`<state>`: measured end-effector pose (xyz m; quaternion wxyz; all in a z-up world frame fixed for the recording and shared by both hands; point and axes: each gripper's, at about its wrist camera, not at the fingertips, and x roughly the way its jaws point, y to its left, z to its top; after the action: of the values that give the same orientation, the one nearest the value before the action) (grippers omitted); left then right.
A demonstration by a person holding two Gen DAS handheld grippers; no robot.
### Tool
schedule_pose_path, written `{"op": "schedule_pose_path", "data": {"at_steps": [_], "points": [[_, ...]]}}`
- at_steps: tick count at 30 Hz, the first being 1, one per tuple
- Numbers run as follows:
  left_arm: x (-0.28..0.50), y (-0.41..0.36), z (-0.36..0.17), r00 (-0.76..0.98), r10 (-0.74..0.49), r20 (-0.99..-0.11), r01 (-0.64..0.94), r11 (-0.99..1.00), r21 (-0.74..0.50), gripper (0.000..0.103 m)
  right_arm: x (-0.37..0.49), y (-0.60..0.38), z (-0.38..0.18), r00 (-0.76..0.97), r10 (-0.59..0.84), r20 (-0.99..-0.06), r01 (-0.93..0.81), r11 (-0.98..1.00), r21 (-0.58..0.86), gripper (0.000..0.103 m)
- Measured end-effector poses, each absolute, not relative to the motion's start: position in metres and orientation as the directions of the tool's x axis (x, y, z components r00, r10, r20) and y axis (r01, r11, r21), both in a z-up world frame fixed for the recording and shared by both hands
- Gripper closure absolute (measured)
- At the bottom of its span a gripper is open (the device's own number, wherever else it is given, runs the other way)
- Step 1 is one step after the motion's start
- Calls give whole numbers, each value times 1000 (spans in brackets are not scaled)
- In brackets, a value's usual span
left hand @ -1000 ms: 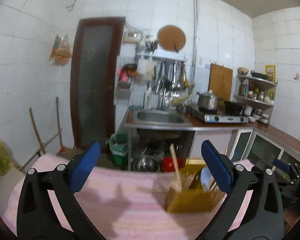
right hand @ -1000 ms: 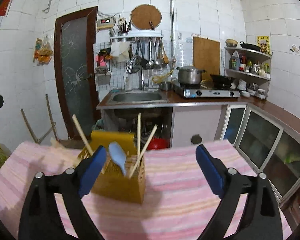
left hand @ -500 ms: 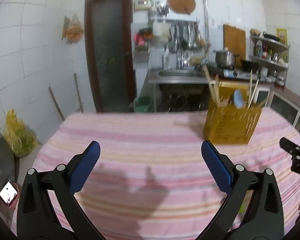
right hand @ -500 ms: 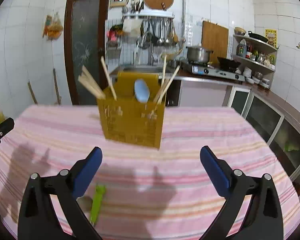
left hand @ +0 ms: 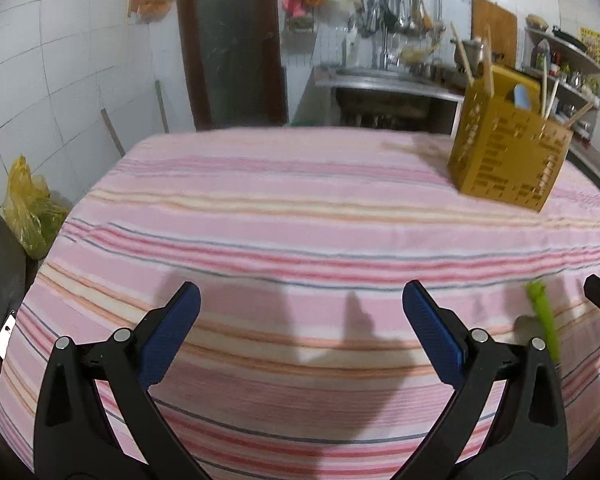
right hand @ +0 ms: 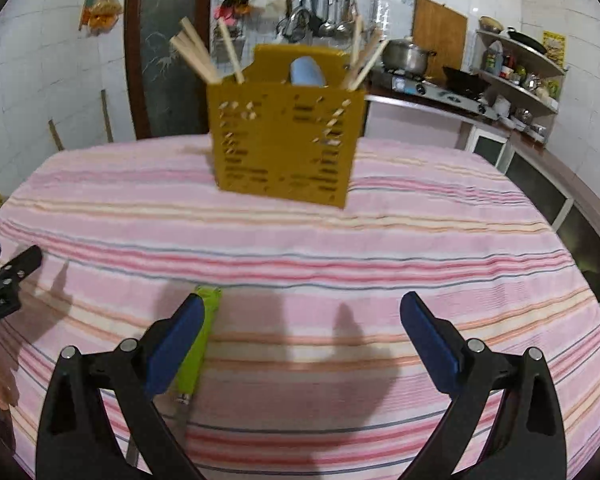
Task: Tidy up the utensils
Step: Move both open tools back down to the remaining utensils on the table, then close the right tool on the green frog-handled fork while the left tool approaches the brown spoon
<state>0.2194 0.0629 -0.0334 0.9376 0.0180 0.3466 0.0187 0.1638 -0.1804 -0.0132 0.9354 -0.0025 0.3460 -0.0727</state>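
**Both tongs drop toward the striped surface, one green-handled tool left to file**

Both pairs of tongs have tipped down from the kitchen wall toward the cloth within the last second, and the yellow caddy now sits further off from each of them. Going left to right: the left tongs (left hand: 300,320) hover with their blue pads wide apart and nothing between them, over bare striped cloth near the front edge of the surface (left hand: 260,208). Next comes the green-handled utensil (right hand: 198,344), lying flat near the front edge, its handle running away from me; it sits just beside the left pad of the right tongs (right hand: 302,332), which are also spread and empty. Toward the far edge stands the yellow caddy (right hand: 284,140), upright, already holding several chopsticks (right hand: 196,56) and a pale blue spoon (right hand: 306,72).

By my reckoning most of the sorting is done; the green tool seems to be the last loose piece, still ungrasped. Nothing lies between it and the caddy. Behind, a sink and stove line the wall, well clear.
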Motion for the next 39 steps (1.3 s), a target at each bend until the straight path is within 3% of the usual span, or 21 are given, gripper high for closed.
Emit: {"op": "schedule_pose_path", "data": {"at_steps": [6,8,15,16,26,36,37,39], "points": [[230,68,-47,710,46,-702,-35,999,30,5,183,-160,-24,705,-111,-701,107,993,-50,10],[230,72,-47,710,41,-703,-42,999,16,5,189,-152,-31,678,-103,-728,92,994,-55,31],[231,71,-49,689,41,-723,-60,998,0,5,202,-141,-46,624,-56,-779,59,998,-25,67],[231,68,-48,686,33,-727,-57,998,-9,5,203,-142,-45,624,-35,-781,52,999,-2,81],[214,-2,-42,649,-89,-756,63,996,-63,5,172,-208,-22,641,-27,-767,76,997,29,82],[205,-77,-56,600,-117,-792,149,988,-34,6,163,-267,-41,606,-52,-794,136,990,39,82],[205,-80,-58,598,-120,-793,153,988,-33,7,163,-268,-43,609,-48,-792,135,990,44,82],[206,-83,-60,588,-133,-798,165,985,-43,22,162,-267,-43,617,-52,-785,134,990,40,82]]}}
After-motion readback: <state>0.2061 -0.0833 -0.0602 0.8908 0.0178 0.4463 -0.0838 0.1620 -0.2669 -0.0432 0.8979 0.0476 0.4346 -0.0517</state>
